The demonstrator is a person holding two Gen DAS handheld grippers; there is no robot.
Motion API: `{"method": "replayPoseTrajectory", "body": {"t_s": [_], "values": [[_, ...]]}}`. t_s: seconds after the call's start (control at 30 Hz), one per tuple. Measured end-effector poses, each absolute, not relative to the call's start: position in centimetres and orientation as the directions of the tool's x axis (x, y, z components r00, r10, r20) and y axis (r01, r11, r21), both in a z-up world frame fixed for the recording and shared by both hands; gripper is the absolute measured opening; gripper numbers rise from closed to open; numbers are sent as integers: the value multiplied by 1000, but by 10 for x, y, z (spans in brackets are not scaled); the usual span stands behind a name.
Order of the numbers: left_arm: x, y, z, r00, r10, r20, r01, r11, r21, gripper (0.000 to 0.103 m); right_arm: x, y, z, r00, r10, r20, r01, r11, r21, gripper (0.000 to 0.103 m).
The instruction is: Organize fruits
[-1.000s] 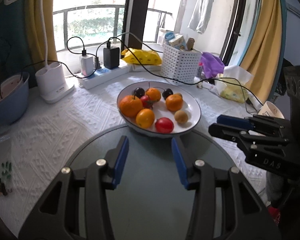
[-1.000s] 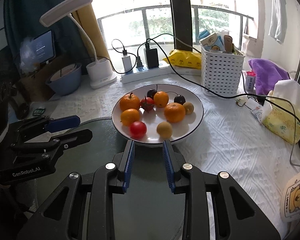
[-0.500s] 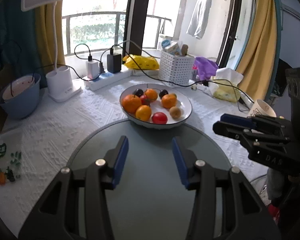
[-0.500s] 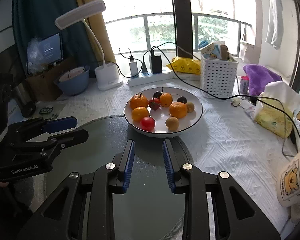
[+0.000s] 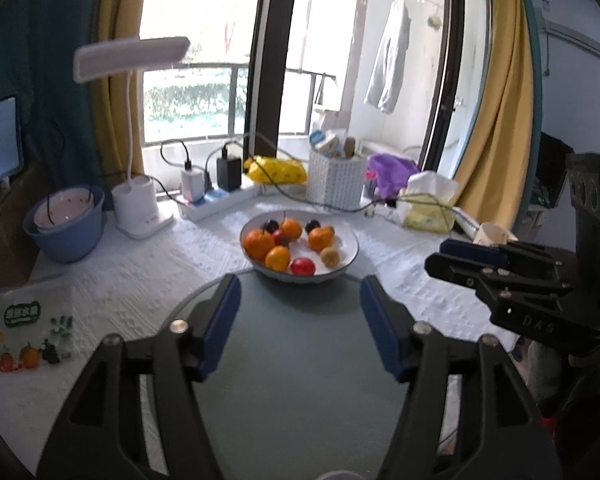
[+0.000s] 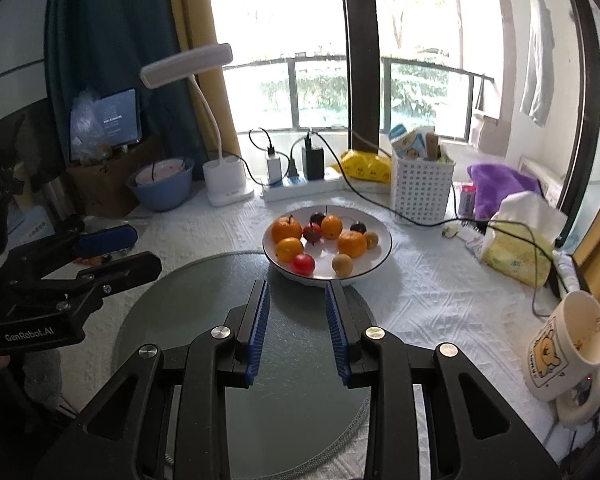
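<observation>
Presently: left tongs (image 5: 300,300) opening, spread wide, nothing between the pads, touching nothing. Right tongs (image 6: 296,304) at narrowest setting, a gap left between pads, empty. Both above the round glass mat (image 6: 300,380) at surface's near edge. Fruits (image 6: 320,240) in white bowl (image 6: 380,256), mid-surface, just beyond the mat.

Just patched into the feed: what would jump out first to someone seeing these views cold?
The white bowl of oranges, dark plums and one red fruit sits mid-table, at the far edge of a round glass disc. Nearer the camera, both grippers hold nothing: the left gripper is opening, the right gripper is nearly shut.
</observation>
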State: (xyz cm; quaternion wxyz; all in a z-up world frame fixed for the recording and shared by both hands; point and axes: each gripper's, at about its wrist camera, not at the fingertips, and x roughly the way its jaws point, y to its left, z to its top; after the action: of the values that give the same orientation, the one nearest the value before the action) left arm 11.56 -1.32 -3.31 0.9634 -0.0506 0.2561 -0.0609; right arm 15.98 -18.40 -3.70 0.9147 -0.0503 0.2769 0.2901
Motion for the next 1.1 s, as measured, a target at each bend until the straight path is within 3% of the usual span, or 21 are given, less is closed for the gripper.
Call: {"method": "replayPoseTrajectory", "body": {"t_s": [0.5,0.6,0.7,0.8,0.9,1.1], "values": [[64,-21,26,926,-142,-351,121,989,-82,66,104,-202,24,778,482,-403,-531,847,-11,31],[56,-24,35,934,-142,-327,125,989,-75,70,94,-206,34,791,478,-381,-524,852,-18,37],[48,-26,43,945,-143,-293,126,989,-77,86,87,-210,41,803,472,-365,-514,858,-22,38],[41,-28,51,954,-143,-262,127,989,-75,87,82,-213,48,814,464,-350,-503,864,-27,39],[32,-30,59,964,-133,-231,122,991,-61,89,76,-217,57,827,453,-332,-487,873,-21,49],[16,-31,74,978,-115,-173,110,993,-38,92,62,-225,74,854,433,-288,-455,890,-11,58]]}}
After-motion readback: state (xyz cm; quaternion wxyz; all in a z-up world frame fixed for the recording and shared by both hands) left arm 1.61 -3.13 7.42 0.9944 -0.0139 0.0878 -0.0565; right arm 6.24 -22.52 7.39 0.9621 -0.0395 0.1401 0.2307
